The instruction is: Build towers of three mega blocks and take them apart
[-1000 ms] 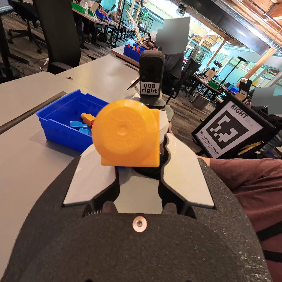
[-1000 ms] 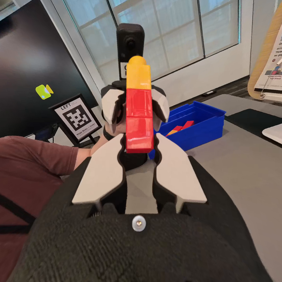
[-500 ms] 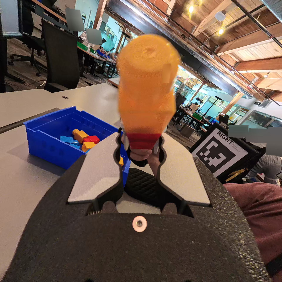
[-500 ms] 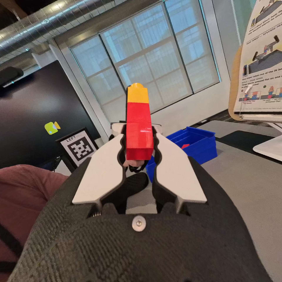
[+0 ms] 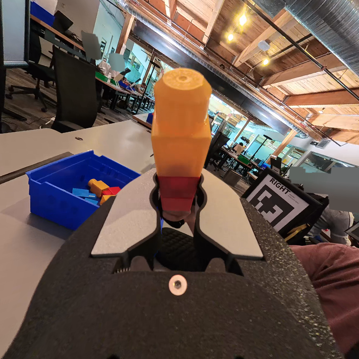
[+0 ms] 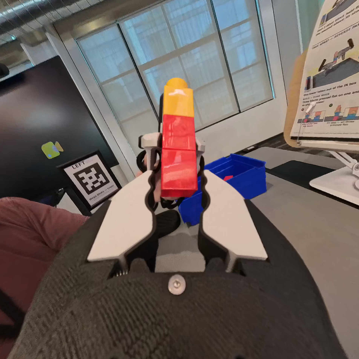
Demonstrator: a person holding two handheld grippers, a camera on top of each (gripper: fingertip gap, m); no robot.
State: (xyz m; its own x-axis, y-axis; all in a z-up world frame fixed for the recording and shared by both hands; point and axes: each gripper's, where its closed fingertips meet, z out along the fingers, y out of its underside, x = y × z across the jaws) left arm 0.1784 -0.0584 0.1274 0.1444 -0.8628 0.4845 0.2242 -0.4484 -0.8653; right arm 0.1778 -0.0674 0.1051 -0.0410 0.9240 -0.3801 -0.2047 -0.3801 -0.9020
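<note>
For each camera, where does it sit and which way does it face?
Left wrist view: on the left gripper, looking along its fingers at the block tower and an open office; a maroon sleeve shows.
Right wrist view: on the right gripper, facing windows; the far left gripper and a sleeve show.
Shared: the tower, seen from opposite ends, and a blue bin.
</note>
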